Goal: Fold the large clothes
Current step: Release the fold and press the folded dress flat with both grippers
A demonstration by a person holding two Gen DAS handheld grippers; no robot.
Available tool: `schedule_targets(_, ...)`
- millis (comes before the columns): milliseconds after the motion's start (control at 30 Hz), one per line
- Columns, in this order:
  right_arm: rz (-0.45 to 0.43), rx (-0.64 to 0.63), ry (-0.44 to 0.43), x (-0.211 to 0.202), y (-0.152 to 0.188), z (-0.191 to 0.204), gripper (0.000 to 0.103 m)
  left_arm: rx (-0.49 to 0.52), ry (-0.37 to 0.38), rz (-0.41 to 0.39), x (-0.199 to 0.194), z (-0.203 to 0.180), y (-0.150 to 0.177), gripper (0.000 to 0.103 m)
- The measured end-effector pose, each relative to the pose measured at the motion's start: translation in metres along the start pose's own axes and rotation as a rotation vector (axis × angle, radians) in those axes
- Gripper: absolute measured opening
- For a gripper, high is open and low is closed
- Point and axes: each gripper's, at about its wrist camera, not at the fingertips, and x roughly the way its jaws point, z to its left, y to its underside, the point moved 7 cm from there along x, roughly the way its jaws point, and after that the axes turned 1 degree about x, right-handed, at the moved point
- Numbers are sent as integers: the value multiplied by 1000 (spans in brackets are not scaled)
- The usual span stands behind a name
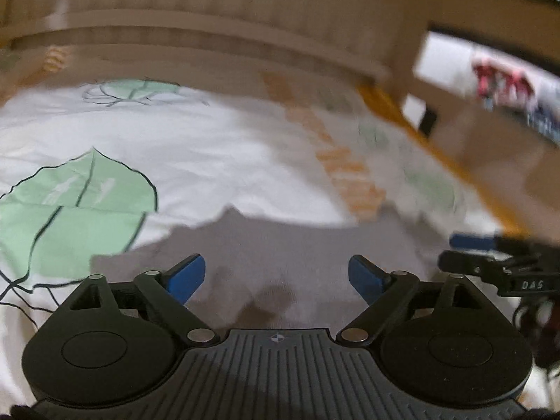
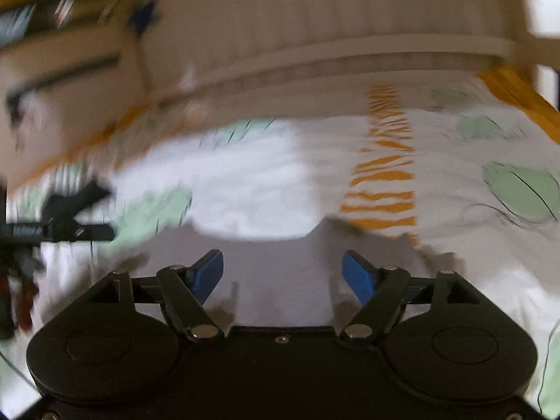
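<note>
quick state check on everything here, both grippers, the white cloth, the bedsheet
left gripper: open, nothing between the blue pads
right gripper: open, nothing between the blue pads
white cloth: lying on the bed, wrinkled, not held by either gripper
leaf-print bedsheet: spread on the bed, partly covered by the white cloth
headboard: upright at the far end of the bed, blurred
</note>
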Motion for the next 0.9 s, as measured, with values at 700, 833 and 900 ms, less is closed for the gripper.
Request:
schedule_targets(700, 94, 57, 121, -8, 21, -19, 82, -295, -52, 62, -26, 75, 15, 91)
schedule_targets(833, 61, 231, 119, -37, 21, -37, 86, -391, -45, 91, -51, 91, 38, 95)
schedule_targets(900, 67, 306, 120, -50, 28, -45, 86, -432, -28, 109, -60, 94, 50, 95)
